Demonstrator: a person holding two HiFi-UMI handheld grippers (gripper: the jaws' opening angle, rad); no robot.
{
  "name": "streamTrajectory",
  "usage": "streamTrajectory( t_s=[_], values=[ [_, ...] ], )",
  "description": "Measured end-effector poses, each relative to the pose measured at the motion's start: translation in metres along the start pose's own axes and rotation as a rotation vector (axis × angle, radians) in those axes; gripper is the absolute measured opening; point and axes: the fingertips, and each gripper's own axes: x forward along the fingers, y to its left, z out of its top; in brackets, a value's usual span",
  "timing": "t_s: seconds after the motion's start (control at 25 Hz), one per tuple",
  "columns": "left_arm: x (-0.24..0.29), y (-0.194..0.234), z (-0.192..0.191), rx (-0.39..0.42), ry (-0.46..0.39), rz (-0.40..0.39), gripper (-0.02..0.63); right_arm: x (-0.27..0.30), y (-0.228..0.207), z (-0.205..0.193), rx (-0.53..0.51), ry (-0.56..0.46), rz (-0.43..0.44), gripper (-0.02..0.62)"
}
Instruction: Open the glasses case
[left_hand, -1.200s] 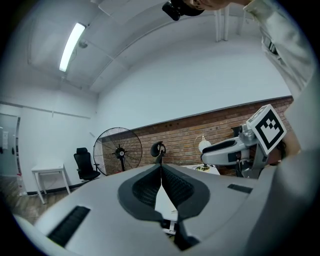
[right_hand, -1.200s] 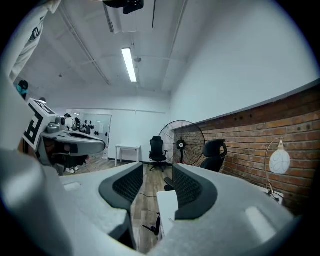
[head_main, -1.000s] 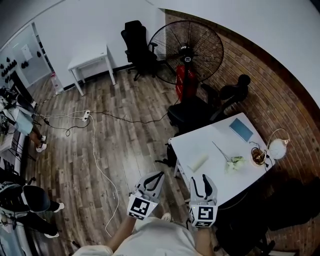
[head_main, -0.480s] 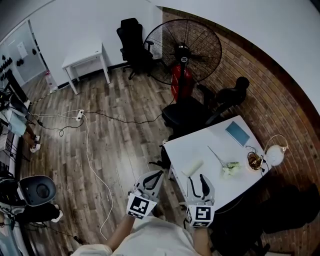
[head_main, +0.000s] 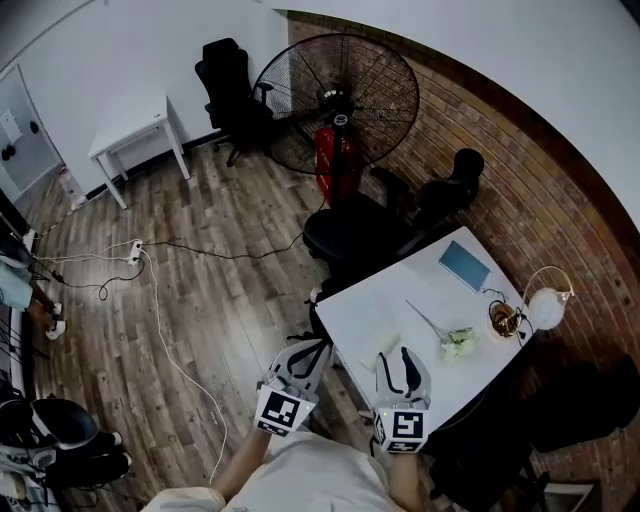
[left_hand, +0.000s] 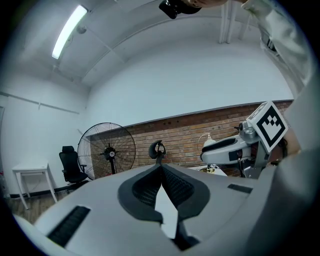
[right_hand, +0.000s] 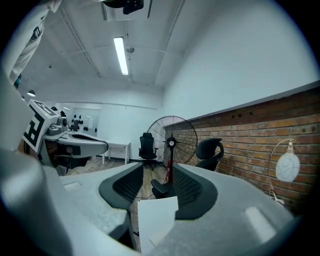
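Observation:
The glasses case (head_main: 384, 346), a pale oblong, lies near the front left part of the white table (head_main: 420, 290) and is hard to tell from the tabletop. My right gripper (head_main: 393, 358) hovers over the table's near edge just short of the case, its jaws open with nothing between them (right_hand: 157, 167). The left gripper (head_main: 321, 347) hangs beside the table's left corner, over the floor. In the left gripper view its tips (left_hand: 160, 163) meet, shut and empty. The case is not in either gripper view.
On the table lie a blue notebook (head_main: 465, 265), a thin stick (head_main: 425, 320), a greenish bundle (head_main: 458, 343), a cup (head_main: 503, 320) and a white lamp (head_main: 547, 308). A black chair (head_main: 345, 235) stands behind the table. A big fan (head_main: 335, 100) is further back, and cables (head_main: 160, 300) cross the floor.
The whole view has shifted as both grippers moved forward toward the table. The case now lies right ahead of the right gripper. Neither pair of jaws has changed.

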Motion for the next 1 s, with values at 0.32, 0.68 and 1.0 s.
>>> streamTrajectory(
  t_s=[0.32,0.68,1.0],
  values=[
    [0.038,0.051,0.003,0.01,-0.018,-0.097,0.008,0.05,0.001,0.008,0.012,0.021,-0.101,0.186],
    [0.079,0.091,-0.012,0.03,-0.025,-0.232,0.008,0.087,-0.007,-0.003,0.023,0.085,-0.254,0.186],
    [0.117,0.095,-0.037,-0.023,0.004,-0.318,0.008,0.089,-0.028,-0.041,0.085,0.191,-0.393,0.186]
  ],
)
